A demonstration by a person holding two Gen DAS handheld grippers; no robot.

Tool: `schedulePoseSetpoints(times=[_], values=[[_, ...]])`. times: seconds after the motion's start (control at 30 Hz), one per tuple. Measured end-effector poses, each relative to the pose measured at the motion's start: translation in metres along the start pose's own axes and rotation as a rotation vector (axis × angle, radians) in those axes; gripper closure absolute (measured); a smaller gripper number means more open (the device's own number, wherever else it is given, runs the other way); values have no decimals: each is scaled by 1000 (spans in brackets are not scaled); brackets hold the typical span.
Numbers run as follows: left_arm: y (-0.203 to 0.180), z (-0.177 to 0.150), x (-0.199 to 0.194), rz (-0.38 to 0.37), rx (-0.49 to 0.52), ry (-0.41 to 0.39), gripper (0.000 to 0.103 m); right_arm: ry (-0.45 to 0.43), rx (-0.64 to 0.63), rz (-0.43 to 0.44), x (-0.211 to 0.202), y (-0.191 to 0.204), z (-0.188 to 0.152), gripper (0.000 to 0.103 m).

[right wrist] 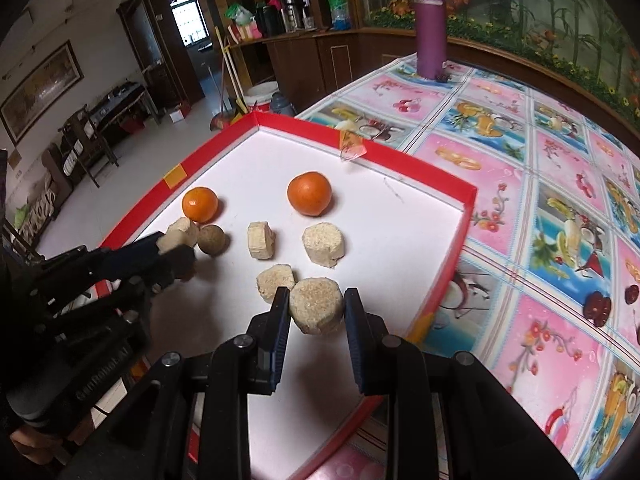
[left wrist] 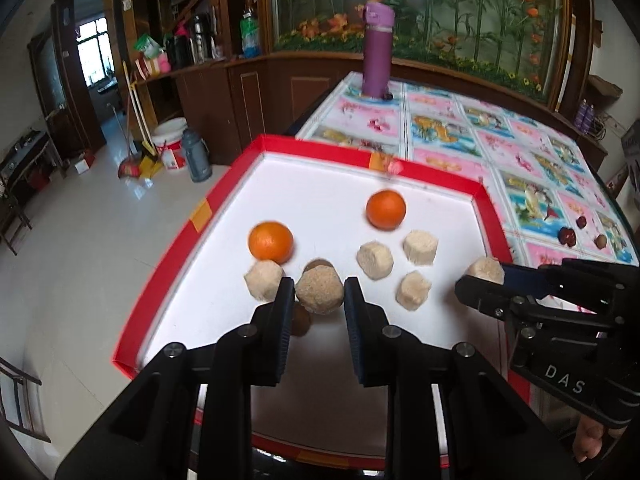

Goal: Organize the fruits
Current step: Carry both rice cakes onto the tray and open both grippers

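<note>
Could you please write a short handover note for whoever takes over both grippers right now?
Left gripper: closed on a tan puffed block, held over the red-rimmed tray.
Right gripper: closed on another tan block, near the tray's right rim.
In the tray: two oranges, four more tan blocks lying loose, and a brown round fruit.
Still outside, on the tablecloth: small dark red fruits.
Done: most items sit in the tray. Left: set both held blocks down, probably gather the dark fruits.
</note>
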State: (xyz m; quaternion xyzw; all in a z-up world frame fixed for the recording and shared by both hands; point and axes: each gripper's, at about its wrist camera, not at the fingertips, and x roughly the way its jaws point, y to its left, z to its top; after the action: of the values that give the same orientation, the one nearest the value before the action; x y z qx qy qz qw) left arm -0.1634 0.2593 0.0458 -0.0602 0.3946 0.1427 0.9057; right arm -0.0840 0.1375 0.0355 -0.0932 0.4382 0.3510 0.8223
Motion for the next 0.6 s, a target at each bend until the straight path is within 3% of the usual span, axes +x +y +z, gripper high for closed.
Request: schedulePoseSetpoints(times=[0.37,0.53,0.6], values=[[-11,13,26,39,54,34,76,35,2,20,21,-5,15,77],[-10,19,35,79,48,41,73,54,40,70,24,-12,18,76],[-9,19,38,88,44,57,69,59,59,97,22,-15,17,70]])
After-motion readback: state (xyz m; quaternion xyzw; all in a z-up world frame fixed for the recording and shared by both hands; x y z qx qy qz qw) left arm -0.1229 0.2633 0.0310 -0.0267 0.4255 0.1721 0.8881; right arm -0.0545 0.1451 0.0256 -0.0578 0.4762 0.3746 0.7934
